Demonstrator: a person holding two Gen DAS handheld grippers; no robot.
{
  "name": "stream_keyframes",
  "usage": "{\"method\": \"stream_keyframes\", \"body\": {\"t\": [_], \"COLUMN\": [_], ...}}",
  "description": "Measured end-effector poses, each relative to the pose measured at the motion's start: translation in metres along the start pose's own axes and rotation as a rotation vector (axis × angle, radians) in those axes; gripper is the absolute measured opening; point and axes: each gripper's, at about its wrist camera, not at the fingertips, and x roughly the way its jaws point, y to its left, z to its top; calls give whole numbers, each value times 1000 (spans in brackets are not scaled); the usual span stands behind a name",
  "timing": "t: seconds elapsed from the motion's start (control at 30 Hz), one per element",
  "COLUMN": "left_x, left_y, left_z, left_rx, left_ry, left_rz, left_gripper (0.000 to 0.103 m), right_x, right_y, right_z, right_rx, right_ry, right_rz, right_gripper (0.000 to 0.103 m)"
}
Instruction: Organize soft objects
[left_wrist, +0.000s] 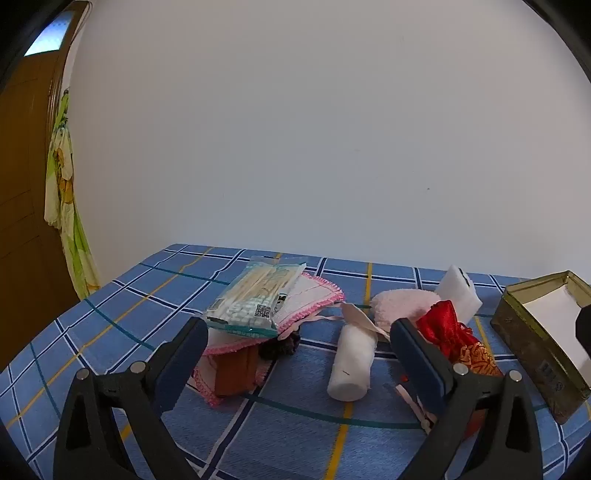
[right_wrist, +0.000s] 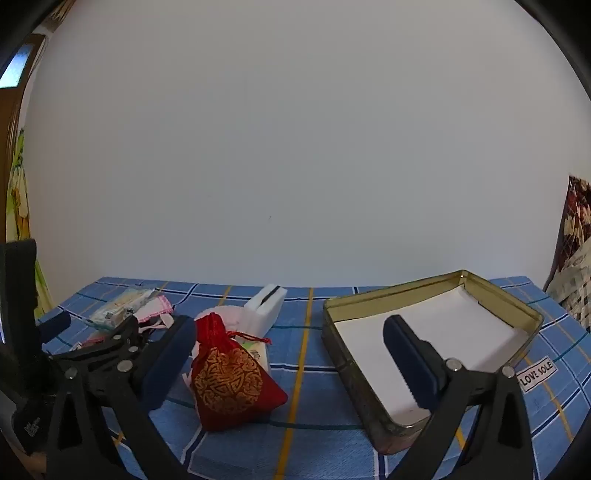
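Soft objects: red gold-patterned drawstring pouch (right_wrist: 231, 373), white rolled cloth (left_wrist: 352, 363) loose on blue checked worktop (left_wrist: 295, 424) | rectangular metal tin (right_wrist: 373, 402) at 3 o'clock unfilled | left gripper (left_wrist: 299, 354), right gripper (right_wrist: 290, 354) spread, empty | sorting apparently unstarted

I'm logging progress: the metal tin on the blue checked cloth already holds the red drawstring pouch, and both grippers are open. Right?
Not quite. The red drawstring pouch lies on the cloth beside the metal tin, as the right wrist view shows. Both grippers are open.

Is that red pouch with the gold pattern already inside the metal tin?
No, the red pouch lies on the blue checked cloth, left of the tin.
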Motion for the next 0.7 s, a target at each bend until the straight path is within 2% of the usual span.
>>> {"method": "stream_keyframes", "body": {"t": [0.23, 0.37, 0.47, 0.7], "left_x": [3, 5, 5, 10], "left_y": [1, 1, 3, 8], "left_z": [1, -2, -2, -4], "left_rx": [-7, -5, -12, -38], "left_ry": [9, 15, 20, 41], "left_rz": [14, -7, -6, -11], "left_gripper": [101, 101, 101, 101], "right_x": [1, -2, -2, -1], "right_y": [-10, -13, 0, 0], "right_z": [3, 5, 6, 5], "right_rx": [-11, -31, -50, -47], "right_ry": [-8, -13, -8, -4], "right_rz": [14, 20, 3, 6], "right_gripper": [102, 101, 101, 101]}}
